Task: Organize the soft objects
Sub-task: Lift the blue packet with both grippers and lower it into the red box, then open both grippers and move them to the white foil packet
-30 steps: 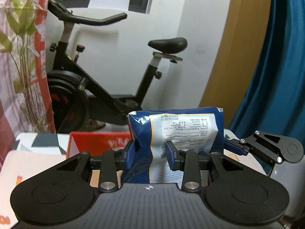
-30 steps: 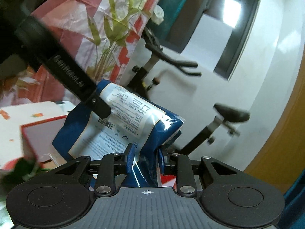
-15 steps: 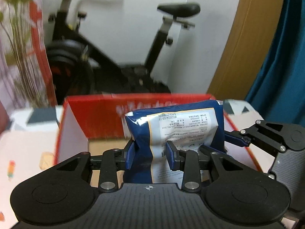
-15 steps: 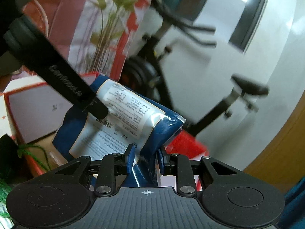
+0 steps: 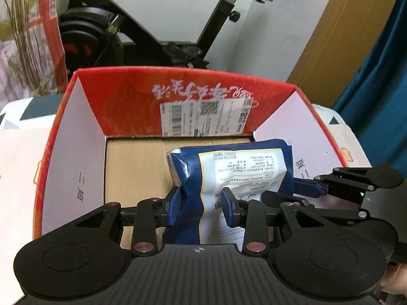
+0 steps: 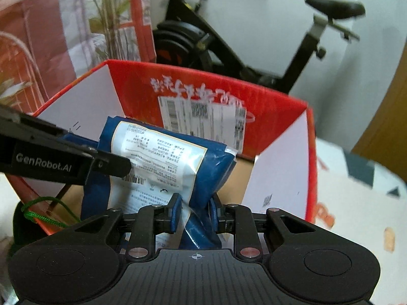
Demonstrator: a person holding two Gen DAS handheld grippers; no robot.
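Blue snack bag (image 5: 229, 183) held upright over open red cardboard box (image 5: 193, 96), above its brown floor. Left gripper (image 5: 201, 204) fingers pinched on bag's lower left edge. Right gripper (image 6: 194, 213) fingers narrow, clamping bag's twisted lower right corner. Exercise bike (image 5: 142, 30) behind box. Patterned worktop (image 6: 356, 198) beside box.

Black exercise bike (image 5: 157, 23) against white wall (image 5: 183, 5), teal curtain (image 5: 376, 71) right.

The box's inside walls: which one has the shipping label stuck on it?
The far wall of the red box, the only red one, bears the white barcode label. The two side walls are plain white with small printed marks.
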